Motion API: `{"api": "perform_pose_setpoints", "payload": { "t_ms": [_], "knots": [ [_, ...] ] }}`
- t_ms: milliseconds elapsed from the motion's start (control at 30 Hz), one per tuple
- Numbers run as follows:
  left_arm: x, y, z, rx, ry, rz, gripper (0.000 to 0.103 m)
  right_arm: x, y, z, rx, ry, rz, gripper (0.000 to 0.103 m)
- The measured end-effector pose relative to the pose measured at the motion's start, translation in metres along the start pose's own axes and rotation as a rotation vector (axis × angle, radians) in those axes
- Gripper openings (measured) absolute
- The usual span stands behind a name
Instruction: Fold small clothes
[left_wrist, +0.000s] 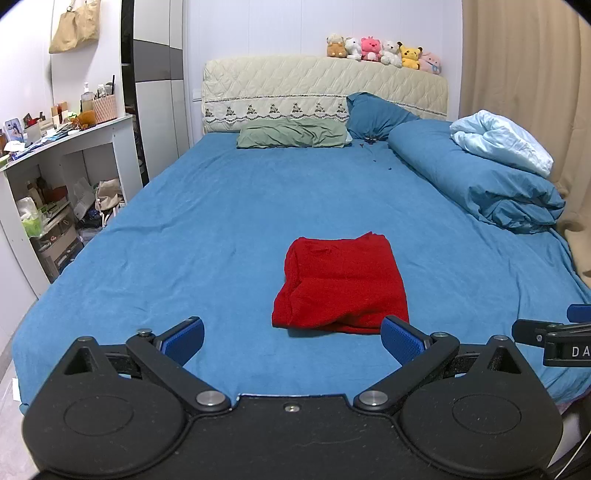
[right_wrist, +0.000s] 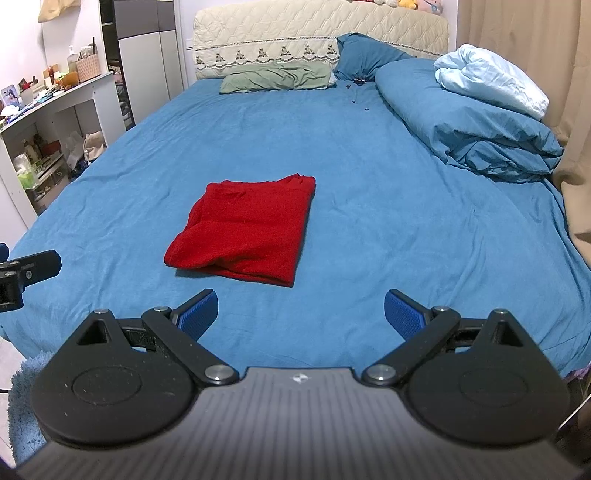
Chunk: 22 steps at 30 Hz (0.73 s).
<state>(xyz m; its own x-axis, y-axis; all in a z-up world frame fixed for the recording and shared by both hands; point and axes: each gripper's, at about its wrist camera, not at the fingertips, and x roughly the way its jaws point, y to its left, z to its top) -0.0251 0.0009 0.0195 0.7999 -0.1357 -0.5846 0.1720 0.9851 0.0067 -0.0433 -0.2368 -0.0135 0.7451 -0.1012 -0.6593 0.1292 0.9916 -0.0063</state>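
A red garment (left_wrist: 341, 284) lies folded into a rough rectangle on the blue bed sheet (left_wrist: 221, 221); it also shows in the right wrist view (right_wrist: 245, 230). My left gripper (left_wrist: 293, 339) is open and empty, held over the bed's near edge just short of the garment's front edge. My right gripper (right_wrist: 301, 312) is open and empty, near the bed's front edge, to the right of the garment and short of it. Each gripper's tip shows at the edge of the other's view.
A rolled blue duvet (left_wrist: 480, 177) with a light blue blanket (left_wrist: 502, 138) lies along the bed's right side. Green pillow (left_wrist: 291, 133) and blue pillow (left_wrist: 376, 114) sit at the quilted headboard. White shelf unit (left_wrist: 62, 155) stands left. Beige curtain (left_wrist: 535, 74) hangs right.
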Motion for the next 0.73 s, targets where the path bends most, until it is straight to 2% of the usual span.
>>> {"api": "perform_pose_setpoints", "payload": {
  "t_ms": [300, 733],
  "knots": [
    [0.0, 0.0012, 0.0004, -0.013, 0.0, -0.002, 0.103, 0.0001, 0.0009, -0.0004, -0.002, -0.003, -0.001, 0.103],
    [0.0004, 0.0, 0.002, 0.001, -0.039, 0.008, 0.103, -0.0012, 0.0086, 0.0018, -0.007, -0.007, -0.001, 0.103]
  ]
}}
